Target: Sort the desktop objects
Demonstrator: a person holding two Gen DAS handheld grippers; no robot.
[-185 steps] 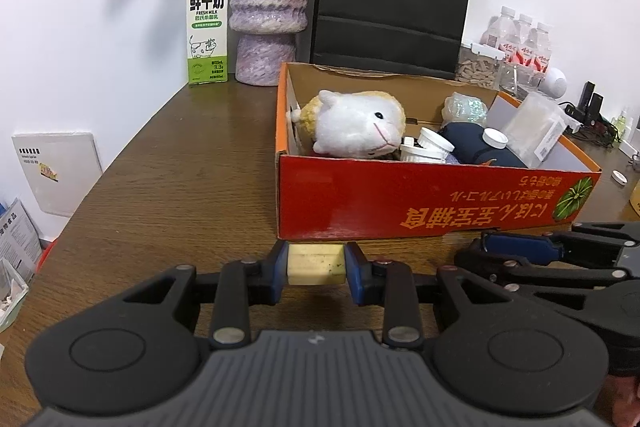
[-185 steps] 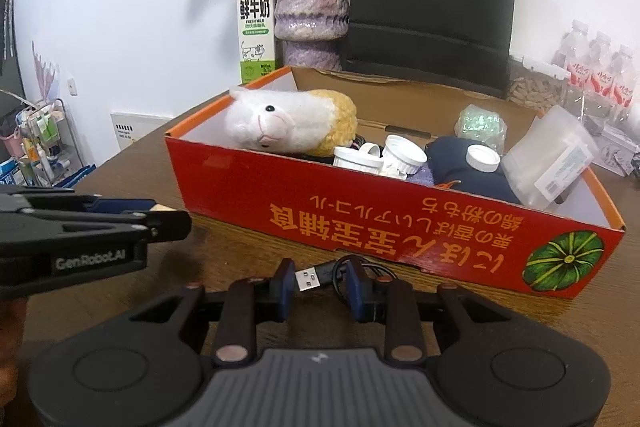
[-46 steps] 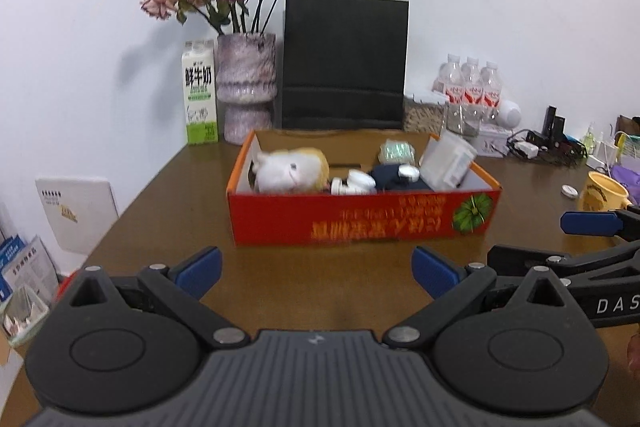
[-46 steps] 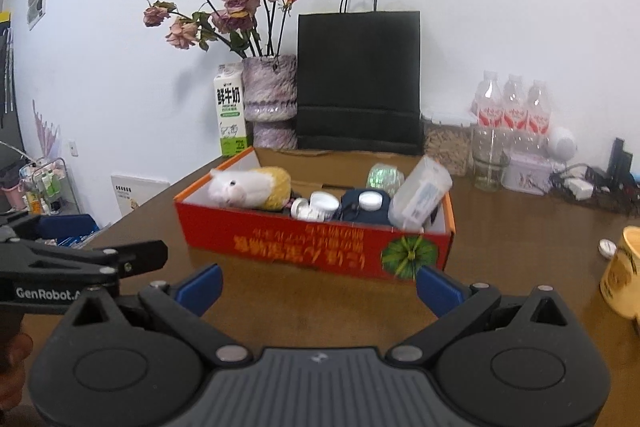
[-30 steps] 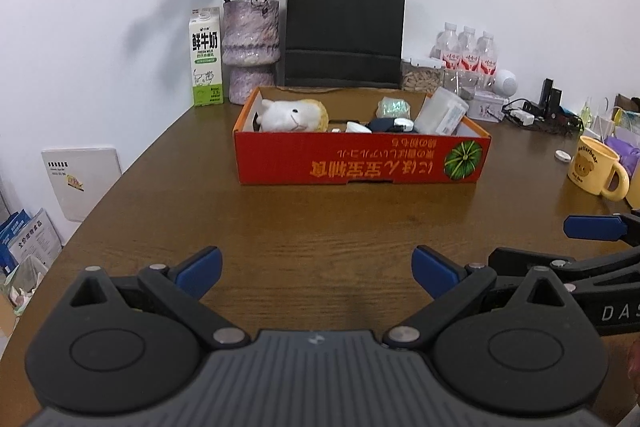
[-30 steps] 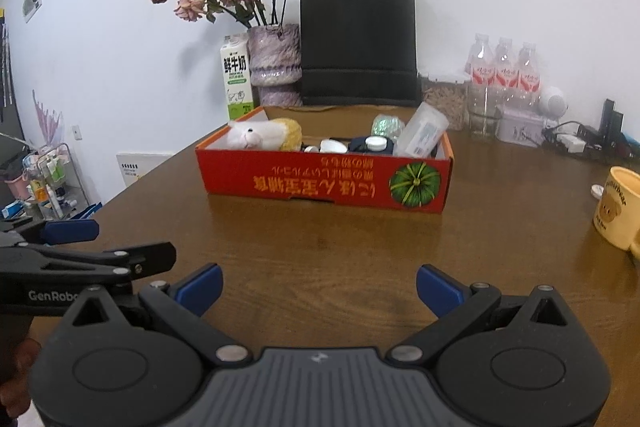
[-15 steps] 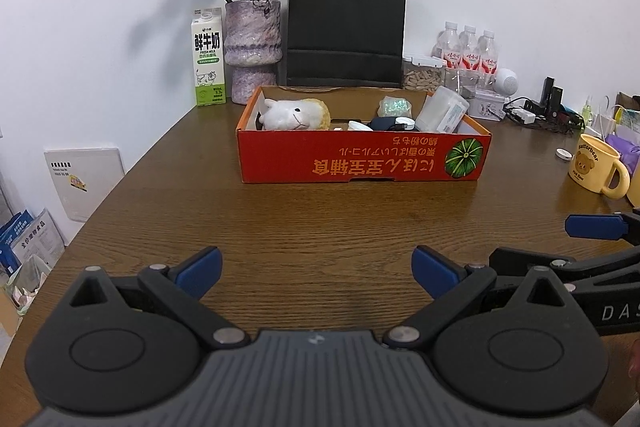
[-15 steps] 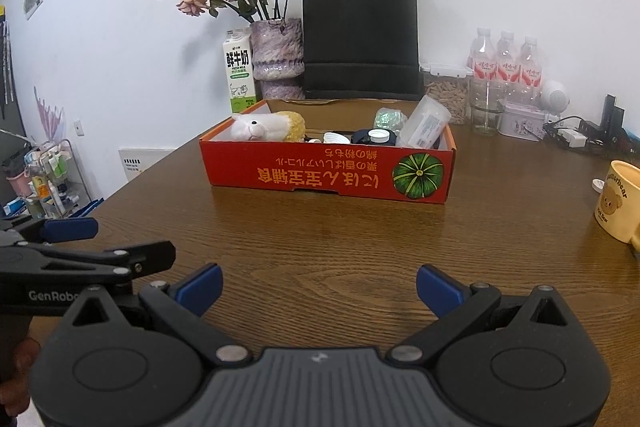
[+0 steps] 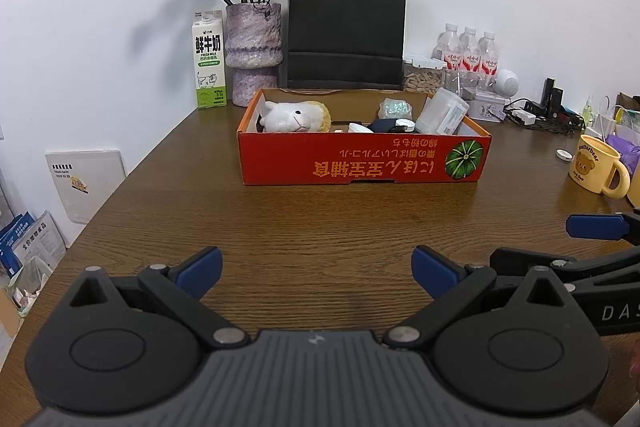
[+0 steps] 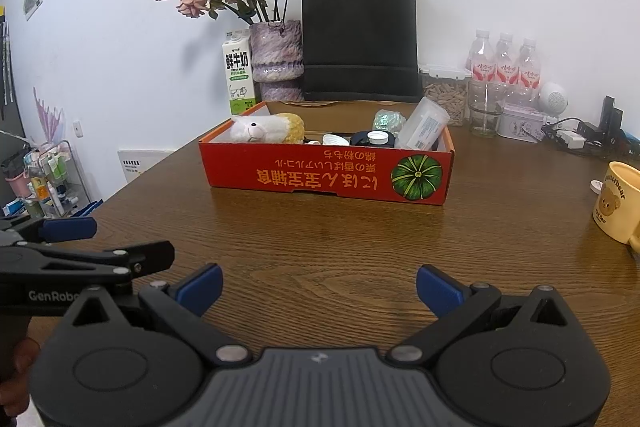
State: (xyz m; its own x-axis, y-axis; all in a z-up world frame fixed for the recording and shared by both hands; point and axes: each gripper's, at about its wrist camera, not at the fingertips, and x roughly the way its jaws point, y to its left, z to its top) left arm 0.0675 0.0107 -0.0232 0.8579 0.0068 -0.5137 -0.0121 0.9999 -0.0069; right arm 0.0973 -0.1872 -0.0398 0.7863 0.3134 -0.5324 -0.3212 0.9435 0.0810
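A red cardboard box stands on the brown wooden table, far ahead of both grippers. Inside it lie a white plush sheep, a dark pouch with white caps, a greenish packet and a clear plastic container. My left gripper is open and holds nothing, low over the near table. My right gripper is open and holds nothing too. Each gripper shows at the other view's edge.
At the back wall stand a milk carton, a purple vase of dried roses, a black paper bag, water bottles and a jar. A yellow bear mug sits right. Cables and chargers lie far right.
Both grippers, earlier shut on a yellow block and a USB cable near the box, are now open, holding nothing, and drawn back from it. Over the last half second, hardly any motion.
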